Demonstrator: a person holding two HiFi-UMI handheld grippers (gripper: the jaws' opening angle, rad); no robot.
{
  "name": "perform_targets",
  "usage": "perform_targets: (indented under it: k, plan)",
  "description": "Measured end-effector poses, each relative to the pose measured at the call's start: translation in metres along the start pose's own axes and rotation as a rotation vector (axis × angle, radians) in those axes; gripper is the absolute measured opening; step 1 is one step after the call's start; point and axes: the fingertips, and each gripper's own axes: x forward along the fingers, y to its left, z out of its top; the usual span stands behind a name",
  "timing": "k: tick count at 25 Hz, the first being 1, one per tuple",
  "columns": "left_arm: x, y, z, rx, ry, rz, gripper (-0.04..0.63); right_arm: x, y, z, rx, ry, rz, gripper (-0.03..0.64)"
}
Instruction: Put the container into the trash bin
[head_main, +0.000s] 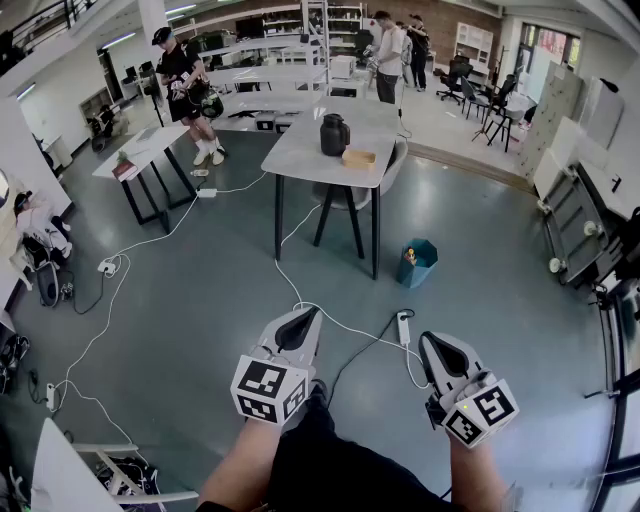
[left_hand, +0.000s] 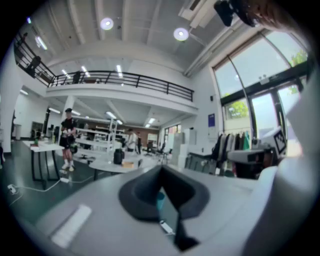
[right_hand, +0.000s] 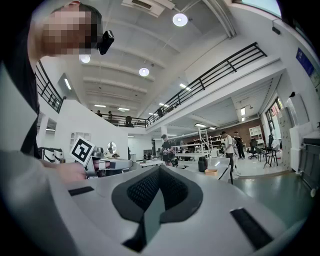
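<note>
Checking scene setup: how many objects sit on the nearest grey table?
2 on the table: black jug near its middle; tan container beside it, toward the front. None seems hidden.

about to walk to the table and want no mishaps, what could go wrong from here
1. White cables and a power strip lie on the floor between the person and the table: a trip hazard.
2. The black jug stands close beside the container; a reach could knock it.
3. The bin looks small, so a drop may miss.
</note>
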Motion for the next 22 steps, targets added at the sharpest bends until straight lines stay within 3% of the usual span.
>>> perform_targets:
  k: [10,17,22]
  plan:
    - [0.076,0.080,0.014,0.012,-0.009,-0.034,0.008,0.084,-0.060,0.011,-0.003,-0.009,-0.047,-0.009]
    - [0.125,0.180,0.016,-0.004,0.012,-0.003,0.008,0.184,-0.085,-0.010,0.145,0.057,-0.035,-0.008]
    - [0.154,0.232,0.015,-0.008,0.046,-0.001,0.008,0.243,-0.097,-0.010,0.179,0.070,-0.035,-0.006]
